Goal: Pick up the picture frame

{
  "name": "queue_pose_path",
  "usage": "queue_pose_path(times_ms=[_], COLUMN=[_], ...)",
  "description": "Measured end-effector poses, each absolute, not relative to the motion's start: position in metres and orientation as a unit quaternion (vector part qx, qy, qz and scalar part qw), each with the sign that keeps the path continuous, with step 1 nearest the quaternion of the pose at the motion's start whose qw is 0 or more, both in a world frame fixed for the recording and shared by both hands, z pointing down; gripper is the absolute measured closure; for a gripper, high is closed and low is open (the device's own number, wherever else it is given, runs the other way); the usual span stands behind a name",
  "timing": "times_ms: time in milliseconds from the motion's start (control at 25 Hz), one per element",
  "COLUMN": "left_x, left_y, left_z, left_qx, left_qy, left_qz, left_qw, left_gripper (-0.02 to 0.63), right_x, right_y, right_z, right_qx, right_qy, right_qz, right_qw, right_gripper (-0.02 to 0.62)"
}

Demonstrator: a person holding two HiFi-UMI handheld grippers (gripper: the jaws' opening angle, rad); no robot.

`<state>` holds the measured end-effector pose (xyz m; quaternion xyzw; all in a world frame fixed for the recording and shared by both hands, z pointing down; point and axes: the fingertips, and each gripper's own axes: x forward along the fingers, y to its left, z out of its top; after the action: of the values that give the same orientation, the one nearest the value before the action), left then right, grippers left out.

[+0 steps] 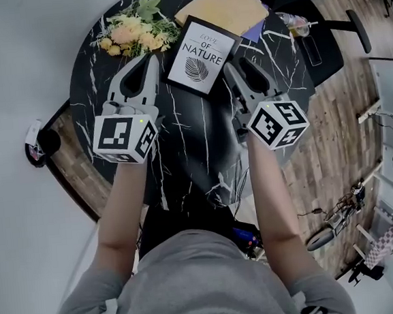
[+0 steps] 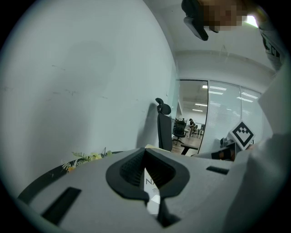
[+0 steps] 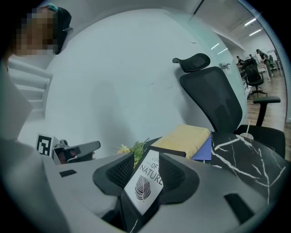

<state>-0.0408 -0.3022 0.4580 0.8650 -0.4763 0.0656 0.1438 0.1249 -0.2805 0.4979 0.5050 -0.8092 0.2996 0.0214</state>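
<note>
Honestly, the right gripper's [image 1: 242,68] jaws are hanging apart beside the picture frame [image 1: 199,55], the left gripper's [image 1: 147,60] together. Clipping the frame's edge is risking shoving it into the flowers [image 1: 131,34].

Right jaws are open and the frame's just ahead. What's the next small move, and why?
Probably ease the right gripper forward and slightly toward the picture frame until the frame's near right edge sits between the open jaws, then close. The frame lies on the table beside the jaw tips, untouched, and nothing is between the pads yet.
</note>
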Motion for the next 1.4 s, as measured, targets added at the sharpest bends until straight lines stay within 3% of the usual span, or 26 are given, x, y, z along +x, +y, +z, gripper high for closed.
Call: queue_pose_path(times_ms=[480, 1400], left_x=[-0.039, -0.035], left_y=[-0.310, -0.321], left_z=[0.487, 0.508], left_qx=[0.862, 0.862], left_qy=[-0.477, -0.471], left_qz=[0.083, 0.090], left_qw=[0.152, 0.165], left_gripper=[0.600, 0.600], right_x=[0.138, 0.113], right_y=[-0.288, -0.307], right_z=[0.549, 0.607], right_qx=[0.505, 0.455], right_qy=[-0.790, -0.778], right_qz=[0.343, 0.426], right_qw=[0.054, 0.082], right_gripper=[0.373, 0.363])
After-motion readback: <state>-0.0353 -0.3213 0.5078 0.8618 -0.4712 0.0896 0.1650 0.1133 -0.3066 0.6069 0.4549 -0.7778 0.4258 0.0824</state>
